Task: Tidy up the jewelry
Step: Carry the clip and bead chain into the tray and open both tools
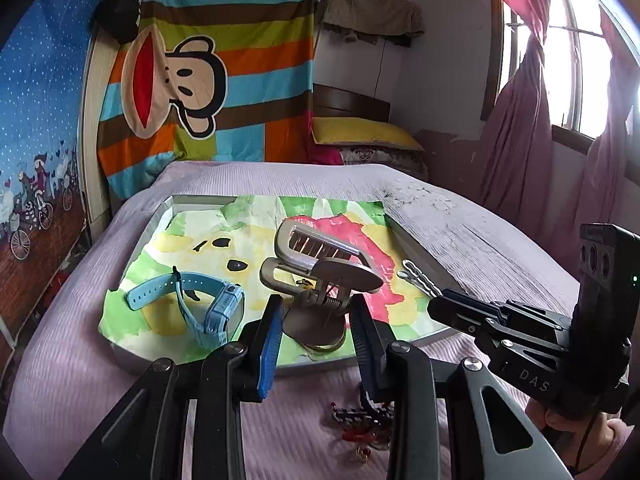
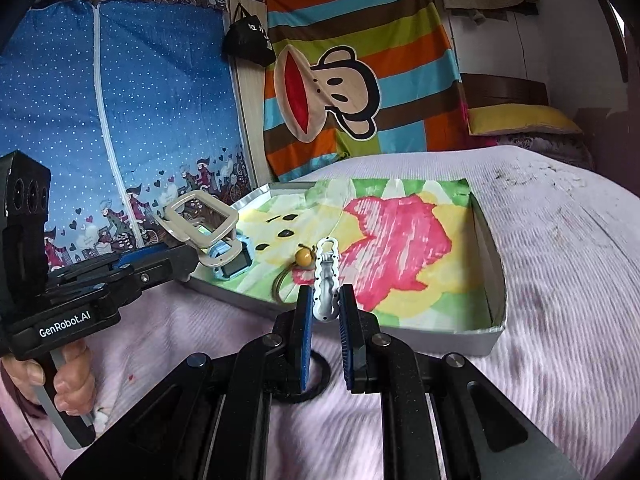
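My left gripper (image 1: 318, 312) is shut on a beige claw hair clip (image 1: 316, 264) and holds it above the near edge of the shallow tray (image 1: 420, 248); the clip also shows in the right wrist view (image 2: 202, 224). My right gripper (image 2: 326, 308) is shut on a pale blue wavy hair clip (image 2: 327, 280) over the tray's near edge (image 2: 492, 240). A light blue watch (image 1: 208, 300) lies in the tray at the left. A hair tie with an amber bead (image 2: 298, 264) lies in the tray by the pale clip.
The tray is lined with painted paper (image 2: 400, 240) and sits on a pink bedspread (image 1: 80, 360). A red beaded piece (image 1: 360, 428) lies on the bed below the left gripper. A black ring (image 2: 316, 376) lies on the bed under the right gripper. Pillows (image 1: 360, 132) at the back.
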`<action>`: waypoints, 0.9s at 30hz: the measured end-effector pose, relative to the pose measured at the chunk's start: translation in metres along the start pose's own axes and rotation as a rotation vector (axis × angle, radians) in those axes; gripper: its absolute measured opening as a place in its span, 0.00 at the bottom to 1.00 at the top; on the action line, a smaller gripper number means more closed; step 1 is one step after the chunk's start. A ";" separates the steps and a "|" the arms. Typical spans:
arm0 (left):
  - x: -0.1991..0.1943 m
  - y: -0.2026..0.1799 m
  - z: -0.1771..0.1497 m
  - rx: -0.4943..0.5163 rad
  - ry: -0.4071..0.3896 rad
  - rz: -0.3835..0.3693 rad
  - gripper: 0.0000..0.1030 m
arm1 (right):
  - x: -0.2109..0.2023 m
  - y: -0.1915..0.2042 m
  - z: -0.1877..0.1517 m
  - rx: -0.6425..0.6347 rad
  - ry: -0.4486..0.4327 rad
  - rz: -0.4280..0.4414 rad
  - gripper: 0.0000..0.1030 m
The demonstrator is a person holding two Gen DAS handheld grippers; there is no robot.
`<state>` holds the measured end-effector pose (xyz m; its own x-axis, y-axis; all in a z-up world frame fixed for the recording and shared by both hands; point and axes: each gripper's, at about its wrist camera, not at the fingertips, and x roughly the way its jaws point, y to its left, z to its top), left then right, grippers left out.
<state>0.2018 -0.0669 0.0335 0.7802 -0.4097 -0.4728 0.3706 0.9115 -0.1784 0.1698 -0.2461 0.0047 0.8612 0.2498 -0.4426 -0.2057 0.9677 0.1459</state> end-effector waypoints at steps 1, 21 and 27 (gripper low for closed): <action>0.008 0.002 0.004 -0.008 0.020 0.003 0.31 | 0.005 -0.002 0.005 0.005 0.012 0.000 0.11; 0.077 0.013 0.009 -0.081 0.329 0.038 0.31 | 0.090 -0.028 0.015 0.065 0.289 -0.010 0.11; 0.074 0.012 0.005 -0.073 0.333 0.040 0.32 | 0.095 -0.027 0.013 0.063 0.317 -0.013 0.11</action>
<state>0.2666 -0.0862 0.0009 0.5811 -0.3503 -0.7345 0.2968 0.9317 -0.2095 0.2631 -0.2490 -0.0298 0.6741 0.2456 -0.6967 -0.1579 0.9692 0.1889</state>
